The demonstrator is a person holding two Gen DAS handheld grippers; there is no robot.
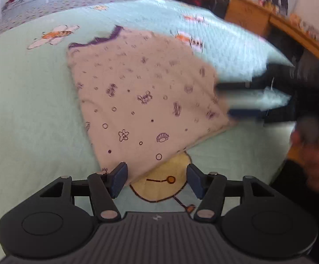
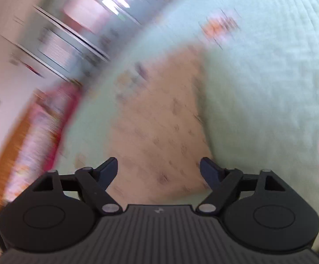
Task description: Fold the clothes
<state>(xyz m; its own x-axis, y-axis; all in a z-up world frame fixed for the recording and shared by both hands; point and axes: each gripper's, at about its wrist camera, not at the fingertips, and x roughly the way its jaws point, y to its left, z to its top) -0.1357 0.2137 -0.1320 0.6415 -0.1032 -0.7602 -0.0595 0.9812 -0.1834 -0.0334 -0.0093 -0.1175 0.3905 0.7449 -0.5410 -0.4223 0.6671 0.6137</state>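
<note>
A cream garment [image 1: 137,96] printed with small purple sea creatures and trimmed in purple lies folded flat on the pale green bedspread [image 1: 27,101]. My left gripper [image 1: 157,180] is open at the garment's near corner, holding nothing. In the left wrist view my right gripper [image 1: 223,99] shows blurred at the garment's right edge, its blue fingers apart. The right wrist view is smeared by motion; there the right gripper [image 2: 159,171] stands open just above the garment [image 2: 159,121], nothing between its fingers.
A wooden dresser [image 1: 260,22] with toys on top stands at the back right, with dark clothes piled beside it. A person's hand [image 1: 315,151] holds the right gripper at the right edge. Cartoon prints dot the bedspread, a yellow one [image 1: 161,187] under my left gripper.
</note>
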